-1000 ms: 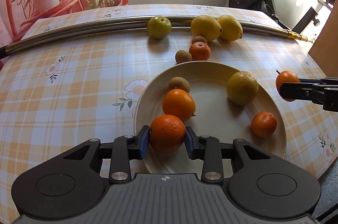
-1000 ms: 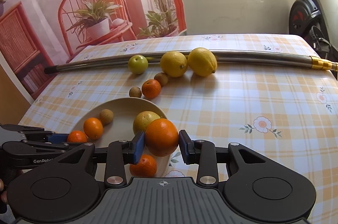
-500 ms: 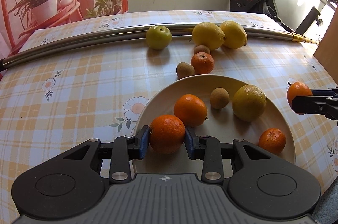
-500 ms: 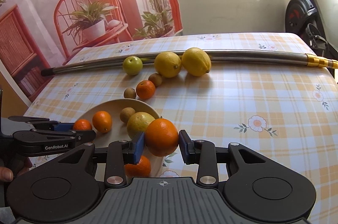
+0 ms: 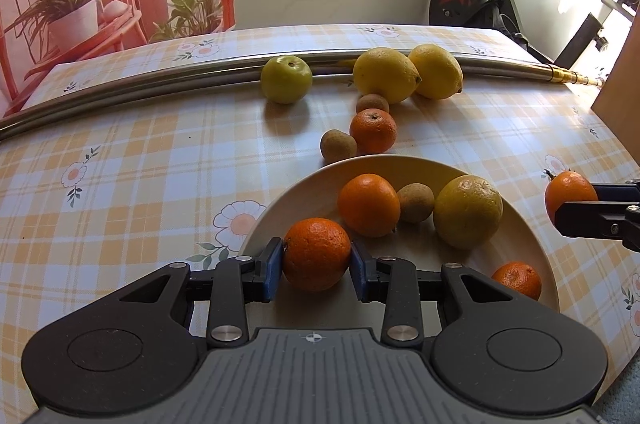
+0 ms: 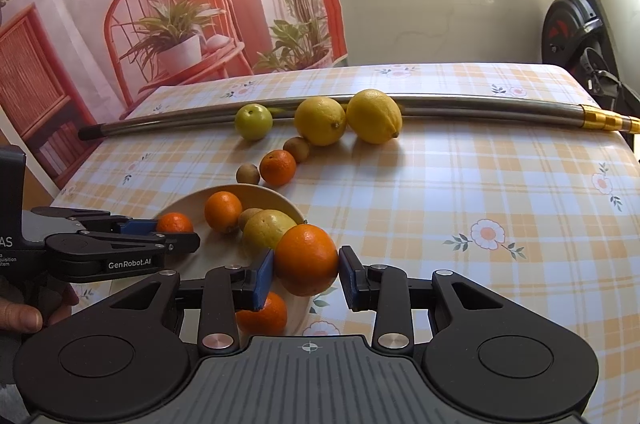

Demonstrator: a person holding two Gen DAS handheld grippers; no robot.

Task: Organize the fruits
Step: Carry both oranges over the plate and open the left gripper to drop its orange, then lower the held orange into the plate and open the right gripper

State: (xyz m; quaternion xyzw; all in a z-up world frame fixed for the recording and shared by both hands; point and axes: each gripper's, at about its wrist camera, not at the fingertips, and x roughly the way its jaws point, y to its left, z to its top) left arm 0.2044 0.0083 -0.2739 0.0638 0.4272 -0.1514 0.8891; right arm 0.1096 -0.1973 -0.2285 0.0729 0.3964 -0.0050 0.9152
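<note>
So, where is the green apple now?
The green apple lies on the tablecloth at the far side in both wrist views, against the metal pole, left of the two lemons, outside the plate.

Two lemons [image 5: 408, 73] lie behind the plate [image 5: 532, 248], against the rod [image 5: 120, 91].

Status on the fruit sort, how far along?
Done: four fruits lie in the beige round plate. In hand: the left gripper and the right gripper each clamp an orange. Left: the green apple, two yellow lemons, a small orange and two brown kiwis on the tablecloth.
</note>
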